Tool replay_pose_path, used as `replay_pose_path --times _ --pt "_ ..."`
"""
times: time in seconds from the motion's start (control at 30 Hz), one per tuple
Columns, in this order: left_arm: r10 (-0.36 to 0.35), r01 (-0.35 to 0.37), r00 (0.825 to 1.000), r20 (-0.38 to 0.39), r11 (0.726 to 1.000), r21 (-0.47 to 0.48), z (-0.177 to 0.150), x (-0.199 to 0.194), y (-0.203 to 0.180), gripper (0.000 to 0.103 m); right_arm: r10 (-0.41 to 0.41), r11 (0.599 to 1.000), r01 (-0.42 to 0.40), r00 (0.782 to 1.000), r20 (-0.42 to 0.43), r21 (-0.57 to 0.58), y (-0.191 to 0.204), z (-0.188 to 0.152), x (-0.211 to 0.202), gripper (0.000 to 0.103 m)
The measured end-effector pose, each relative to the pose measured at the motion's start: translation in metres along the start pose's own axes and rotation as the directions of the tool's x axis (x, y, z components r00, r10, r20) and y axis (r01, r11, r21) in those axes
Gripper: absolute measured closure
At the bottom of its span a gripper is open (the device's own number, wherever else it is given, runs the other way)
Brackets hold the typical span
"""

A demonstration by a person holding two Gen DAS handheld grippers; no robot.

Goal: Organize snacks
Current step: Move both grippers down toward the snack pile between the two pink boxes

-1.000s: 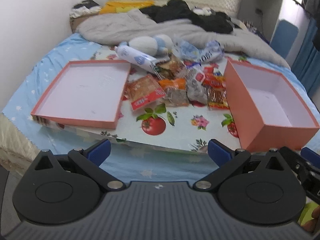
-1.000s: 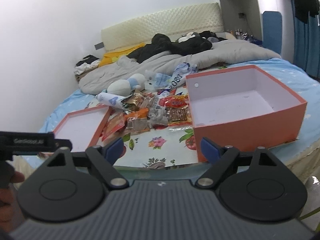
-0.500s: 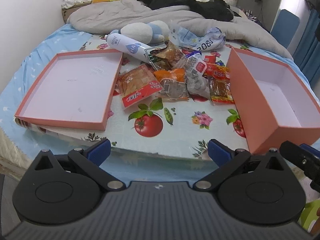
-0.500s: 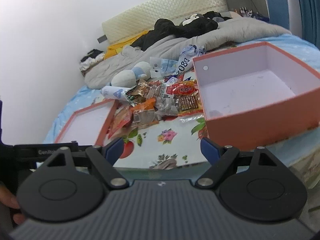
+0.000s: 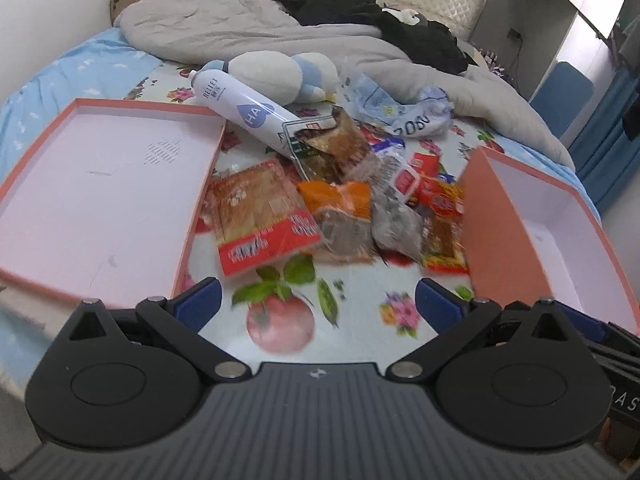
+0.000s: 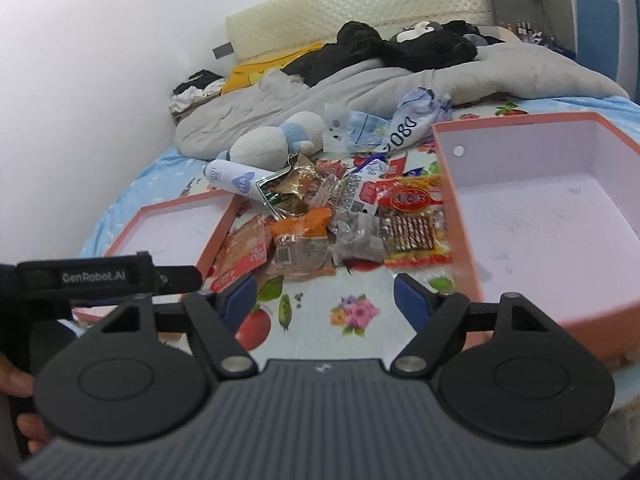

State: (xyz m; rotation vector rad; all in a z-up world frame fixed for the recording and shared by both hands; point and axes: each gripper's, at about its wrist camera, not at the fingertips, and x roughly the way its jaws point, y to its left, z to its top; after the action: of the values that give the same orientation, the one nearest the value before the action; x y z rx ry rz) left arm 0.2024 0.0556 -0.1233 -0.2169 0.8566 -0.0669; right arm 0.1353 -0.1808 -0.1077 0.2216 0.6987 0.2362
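Snack pile (image 5: 340,204) between two boxes

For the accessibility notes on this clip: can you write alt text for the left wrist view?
A pile of snack packets lies on a fruit-print cloth on a bed, between a shallow pink lid on the left and a deeper pink box on the right, both empty. The left gripper hangs open and empty in front of the pile. A white bottle and a plush toy lie behind it.
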Motion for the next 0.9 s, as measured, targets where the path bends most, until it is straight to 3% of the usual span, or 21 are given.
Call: replay_pose_path --times 0.23,0.47,0.6,0.73,0.83,0.9 --pt "-0.003 -0.001 0.996 -0.086 0.999 -0.044 0.041 0.073 0.031 0.000 -0.021 1.000 0.022 0.996 -0.082 0.005 -0.008 0.024 0.092 0.032" --pt "-0.009 -0.008 0.982 -0.189 0.996 -0.090 0.065 0.138 0.049 0.000 -0.056 0.998 0.058 0.984 -0.170 0.006 -0.021 0.042 0.165 0.033" --pt "0.017 -0.031 0.981 -0.191 0.997 -0.068 0.073 0.158 0.049 0.000 -0.084 0.996 0.082 0.975 -0.207 -0.016 -0.023 0.039 0.187 0.033" --pt "0.071 -0.074 0.982 -0.177 0.997 -0.012 0.080 0.172 0.046 0.001 -0.086 0.996 0.081 0.972 -0.218 -0.035 -0.023 0.039 0.199 0.044" --pt "0.097 -0.099 0.975 -0.199 0.995 0.004 0.082 0.189 0.048 0.011 -0.135 0.989 0.118 0.969 -0.205 -0.092 -0.016 0.041 0.205 0.045" --pt "0.098 -0.101 0.974 -0.202 0.995 -0.002 0.082 0.194 0.049 0.011 -0.151 0.985 0.132 0.970 -0.188 -0.112 -0.014 0.044 0.206 0.045"
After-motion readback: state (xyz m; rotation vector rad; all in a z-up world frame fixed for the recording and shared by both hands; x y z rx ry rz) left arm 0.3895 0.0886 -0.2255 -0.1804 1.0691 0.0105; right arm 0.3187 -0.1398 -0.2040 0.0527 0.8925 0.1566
